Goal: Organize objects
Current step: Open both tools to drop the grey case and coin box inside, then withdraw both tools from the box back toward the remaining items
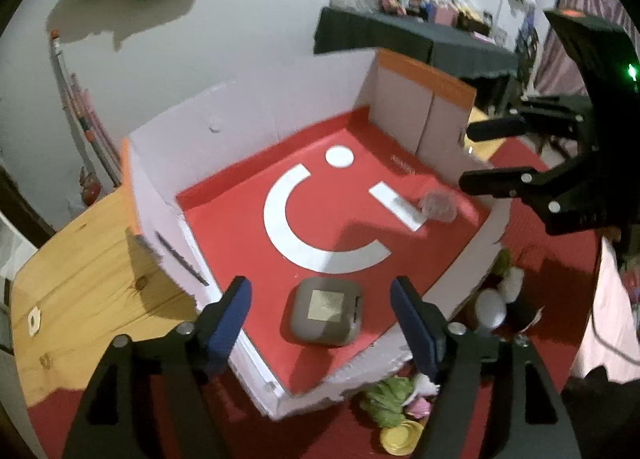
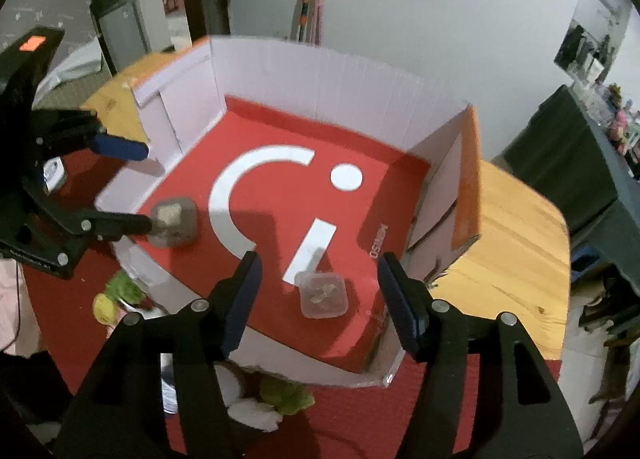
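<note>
Left wrist view: the left gripper (image 1: 322, 323) hangs released, jaws spread and empty, tilted down over the box (image 1: 168, 195). The grey container (image 1: 327, 311) lies on the red floor just below and between its fingers, so this drop looks finished.

Right wrist view: the right gripper (image 2: 318, 299) is likewise released and empty above the clear container (image 2: 323, 295), which rests just ahead of its fingertips. The next move likely calls for fetching the toys (image 2: 276, 399) outside the box.

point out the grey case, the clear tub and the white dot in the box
grey case (image 1: 326, 311), left wrist view, on its lid label
clear tub (image 2: 323, 295), right wrist view, on its inside
white dot (image 2: 346, 177), right wrist view, its centre
</note>
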The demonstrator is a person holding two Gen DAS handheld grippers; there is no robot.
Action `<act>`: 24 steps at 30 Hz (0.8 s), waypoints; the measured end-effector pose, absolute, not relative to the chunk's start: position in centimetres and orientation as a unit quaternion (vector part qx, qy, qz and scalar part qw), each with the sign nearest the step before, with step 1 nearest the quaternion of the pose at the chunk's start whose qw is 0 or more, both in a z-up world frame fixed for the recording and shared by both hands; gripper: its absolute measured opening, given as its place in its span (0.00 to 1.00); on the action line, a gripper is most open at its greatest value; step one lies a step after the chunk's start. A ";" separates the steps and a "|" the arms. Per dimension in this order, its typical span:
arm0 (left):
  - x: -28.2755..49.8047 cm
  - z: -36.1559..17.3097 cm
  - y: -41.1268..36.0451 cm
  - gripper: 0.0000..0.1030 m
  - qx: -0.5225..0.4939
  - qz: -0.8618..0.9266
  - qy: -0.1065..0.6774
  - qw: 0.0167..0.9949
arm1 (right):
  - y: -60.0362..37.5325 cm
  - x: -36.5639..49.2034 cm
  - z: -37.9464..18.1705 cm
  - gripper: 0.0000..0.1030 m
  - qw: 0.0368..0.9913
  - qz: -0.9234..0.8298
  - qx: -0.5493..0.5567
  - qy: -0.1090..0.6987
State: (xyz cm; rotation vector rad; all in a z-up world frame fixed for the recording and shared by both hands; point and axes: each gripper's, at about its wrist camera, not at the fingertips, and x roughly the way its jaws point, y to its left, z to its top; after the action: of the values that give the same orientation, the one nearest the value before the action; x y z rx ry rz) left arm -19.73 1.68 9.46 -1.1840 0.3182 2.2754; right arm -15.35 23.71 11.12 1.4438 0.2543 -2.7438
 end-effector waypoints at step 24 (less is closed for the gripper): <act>-7.6 14.0 -1.1 0.99 -0.295 0.937 0.065 0.174 | 19.8 -3.9 16.9 0.82 -0.040 -0.944 0.319 0.079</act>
State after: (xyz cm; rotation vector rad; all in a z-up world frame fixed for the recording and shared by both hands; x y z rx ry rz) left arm -7.56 -1.15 14.01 -0.8357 0.1854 2.6564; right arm -3.87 19.85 16.86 1.0296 0.2544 -3.0418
